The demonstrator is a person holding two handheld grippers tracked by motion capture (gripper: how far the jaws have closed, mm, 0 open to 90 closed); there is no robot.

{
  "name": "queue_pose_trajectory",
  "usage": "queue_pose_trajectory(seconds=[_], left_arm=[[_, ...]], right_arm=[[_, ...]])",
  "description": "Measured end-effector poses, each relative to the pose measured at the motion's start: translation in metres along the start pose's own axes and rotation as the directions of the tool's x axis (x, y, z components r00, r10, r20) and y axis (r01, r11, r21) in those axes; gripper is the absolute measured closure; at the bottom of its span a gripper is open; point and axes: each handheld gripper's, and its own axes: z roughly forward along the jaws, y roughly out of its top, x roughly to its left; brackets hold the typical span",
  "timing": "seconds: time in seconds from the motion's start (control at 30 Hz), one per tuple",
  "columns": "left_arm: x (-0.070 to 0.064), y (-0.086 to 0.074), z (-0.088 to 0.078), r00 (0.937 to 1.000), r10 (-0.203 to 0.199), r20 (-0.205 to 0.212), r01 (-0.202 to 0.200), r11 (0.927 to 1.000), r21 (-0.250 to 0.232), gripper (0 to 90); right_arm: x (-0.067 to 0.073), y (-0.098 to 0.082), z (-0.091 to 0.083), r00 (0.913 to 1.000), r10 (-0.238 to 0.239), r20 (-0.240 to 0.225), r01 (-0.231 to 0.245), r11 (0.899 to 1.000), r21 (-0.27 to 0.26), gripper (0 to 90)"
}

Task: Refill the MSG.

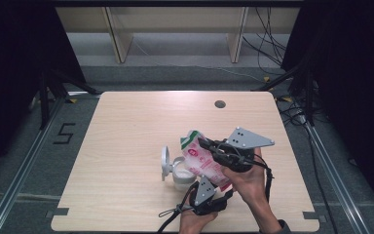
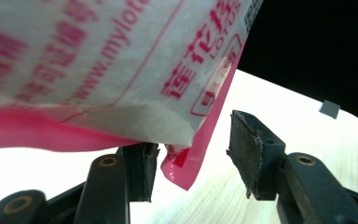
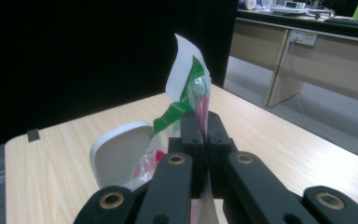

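We see one light-wood table [image 1: 126, 146] from above, w/ two hands coming in at the bottom edge, each holding one two-jaw gripper. One plastic pouch [image 1: 202, 158], white w/ pink print and a green band near its top, is held up off the table, slanting from upper left to lower right, right of centre. The right gripper [image 1: 205, 144] has its two jaws pressed together, pinching the pouch's upper part; in the right gripper view the pouch [image 3: 192, 91] stands up from between the shut jaws. The left gripper [image 1: 206, 185] sits below, at the pouch's lower end. In the left gripper view its two jaws are spread: the pink bottom corner of the pouch [image 2: 186, 161] hangs between them, just beside the left pad, clear of the right pad. One white container [image 1: 180, 173] w/ one hinged lid [image 1: 165, 162] flipped open stands on the table, just left of the pouch. One small round grommet [image 1: 219, 104] sits near the table's far edge.
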Motion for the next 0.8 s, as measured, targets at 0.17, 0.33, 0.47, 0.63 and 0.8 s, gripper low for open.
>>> queue_pose_trajectory(seconds=[0.17, 0.33, 0.47, 0.63, 0.8], left_arm=[[0.001, -0.002, -0.001, 0.9996, -0.025, 0.015, 0.025, 0.9997, 0.003, 48.4], [0.003, -0.001, -0.005, 0.9995, -0.031, 0.009, 0.031, 0.9989, 0.036, 42.8], [0.002, -0.001, -0.007, 0.9989, -0.046, 0.01, 0.046, 0.9984, 0.034, 41.0], [0.003, 0.001, -0.012, 0.9996, -0.029, 0.003, 0.029, 0.9978, 0.06, 38.1], [0.001, -0.001, -0.022, 0.9999, 0.01, -0.001, -0.01, 0.996, 0.088, 34.6]], right_arm=[[-0.009, -0.003, -0.008, 0.9993, 0.029, -0.026, -0.029, 1.0, -0.012, 90.0], [-0.013, -0.007, -0.015, 0.9964, 0.075, -0.04, -0.077, 0.996, -0.042, 90.0], [-0.017, -0.008, -0.021, 0.9953, 0.087, -0.043, -0.09, 0.994, -0.061, 90.0], [-0.021, -0.01, -0.027, 0.9921, 0.118, -0.043, -0.121, 0.989, -0.085, 90.0], [-0.025, -0.015, -0.03, 0.9919, 0.122, -0.035, -0.124, 0.989, -0.081, 90.0]])
